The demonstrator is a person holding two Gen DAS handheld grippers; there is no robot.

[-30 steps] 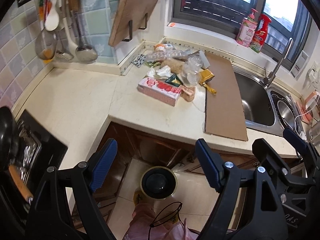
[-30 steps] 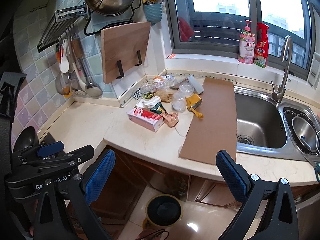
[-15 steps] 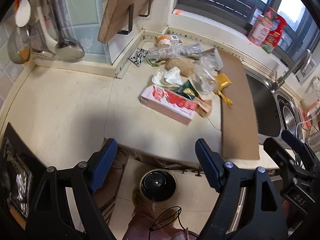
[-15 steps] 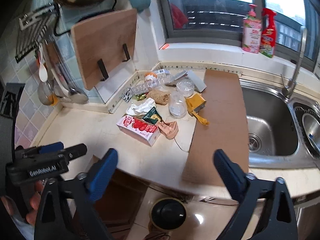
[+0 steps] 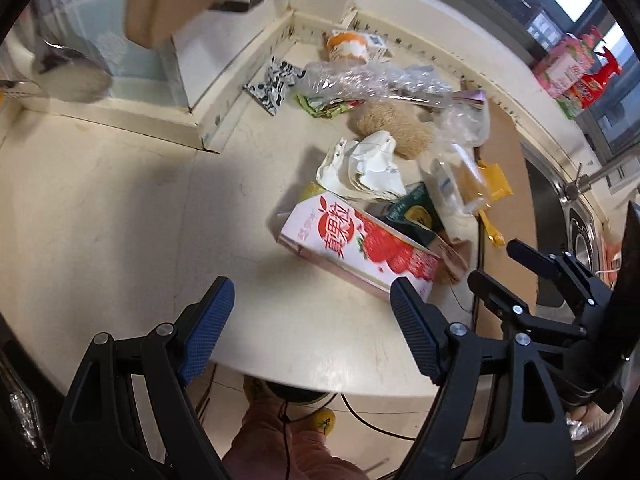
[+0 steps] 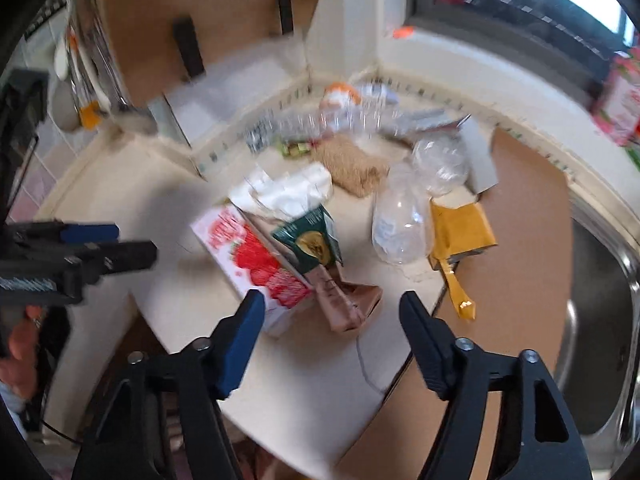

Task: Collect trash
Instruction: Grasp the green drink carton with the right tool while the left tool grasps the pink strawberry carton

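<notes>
Hovering over cream worktop (image 5: 120, 220): my left gripper (image 5: 308, 320) spread wide, empty. My right gripper (image 6: 332, 320) just been closing, nothing between jaws. Red-and-white strawberry carton (image 5: 360, 248) lies flat in trash pile, just ahead.

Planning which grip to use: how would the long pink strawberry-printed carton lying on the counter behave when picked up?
The pink strawberry carton lies flat on a long side, so rolling seems unlikely. Its end flap looks opened, so it is probably near-empty, light, and may crush under a hard squeeze.
</notes>
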